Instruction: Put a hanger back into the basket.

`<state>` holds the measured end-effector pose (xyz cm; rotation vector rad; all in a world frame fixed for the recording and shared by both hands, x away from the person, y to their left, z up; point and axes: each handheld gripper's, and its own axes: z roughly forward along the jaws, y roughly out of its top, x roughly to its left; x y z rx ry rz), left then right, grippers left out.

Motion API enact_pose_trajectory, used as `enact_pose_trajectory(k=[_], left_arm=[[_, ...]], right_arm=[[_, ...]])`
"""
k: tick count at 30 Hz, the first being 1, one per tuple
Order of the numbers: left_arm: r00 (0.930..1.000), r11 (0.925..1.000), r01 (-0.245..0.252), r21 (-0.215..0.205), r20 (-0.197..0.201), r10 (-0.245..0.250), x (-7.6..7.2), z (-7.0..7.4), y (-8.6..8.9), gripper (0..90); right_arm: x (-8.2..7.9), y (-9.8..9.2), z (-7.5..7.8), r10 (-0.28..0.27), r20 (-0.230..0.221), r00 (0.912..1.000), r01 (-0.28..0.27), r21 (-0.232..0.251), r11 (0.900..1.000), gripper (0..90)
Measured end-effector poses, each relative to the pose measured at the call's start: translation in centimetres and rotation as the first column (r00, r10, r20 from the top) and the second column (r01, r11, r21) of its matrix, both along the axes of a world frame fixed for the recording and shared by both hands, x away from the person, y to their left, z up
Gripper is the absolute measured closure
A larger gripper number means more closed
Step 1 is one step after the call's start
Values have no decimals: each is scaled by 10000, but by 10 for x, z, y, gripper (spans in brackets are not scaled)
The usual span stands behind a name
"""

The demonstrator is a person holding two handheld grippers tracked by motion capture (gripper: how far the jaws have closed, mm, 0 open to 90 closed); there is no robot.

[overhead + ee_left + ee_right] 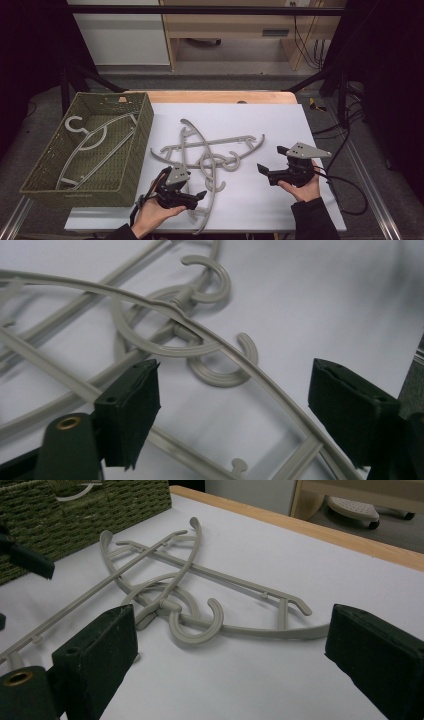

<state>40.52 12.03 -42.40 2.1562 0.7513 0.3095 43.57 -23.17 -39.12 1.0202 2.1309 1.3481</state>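
High view: one hanger (92,145) lies in the woven basket (142,135); tangled hangers (207,155) remain on the tabletop (280,125). Left claw (197,197) straddles a hanger arm (released, not yet gripping); right claw (270,162) waits released nearby.

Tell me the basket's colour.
Olive green woven basket, clearest in the high view.
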Motion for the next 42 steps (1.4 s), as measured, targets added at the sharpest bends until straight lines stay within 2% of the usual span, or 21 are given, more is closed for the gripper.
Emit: enact_pose_trajectory(k=[4, 6, 13, 16, 21, 24, 25, 31, 38, 42], left_arm=[[9990, 9987, 341, 381, -309, -330, -3, -11, -16, 298], [9967, 9961, 591, 651, -592, -553, -5, -17, -24, 326], [9911, 9935, 641, 938, -1228, -523, -2, -29, -38, 422], [9891, 9936, 592, 961, -1399, -454, -1, -33, -42, 453], [9864, 9886, 638, 1364, -1587, -418, -1, -42, -48, 505], [9817, 9890, 714, 1298, -1844, -467, -1, -42, -47, 536], [9825, 9892, 663, 1309, -1814, -419, -2, -42, -47, 561], [9777, 9858, 608, 1567, -2084, -272, -3, -39, -34, 602], [9677, 9796, 777, 1851, -2502, -295, 0, -35, -6, 678], [9697, 9704, 785, 2284, -2433, -212, 1, -33, 6, 716]], right_arm=[[0, -1, 1, -33, 11, 10000, 33, -42, 10000, 68], [-1, -1, 1, -15, 1, 10000, 15, -5, 10000, 69], [0, 0, 0, 14, -54, 10000, -14, -49, 10000, 69], [0, 1, -1, 8, -50, 10000, -9, -106, 9999, 70], [1, 3, -2, 46, -113, 9999, -48, -151, 9999, 70], [1, 3, -2, 59, -108, 9999, -61, -166, 9998, 70], [1, 3, -2, 61, -94, 9999, -62, -181, 9998, 70], [0, 2, -1, 65, -81, 9999, -67, -169, 9998, 72], [0, 2, -2, 138, -105, 9998, -141, -207, 9997, 74], [0, 3, -2, 113, -178, 9998, -116, -193, 9997, 75]])
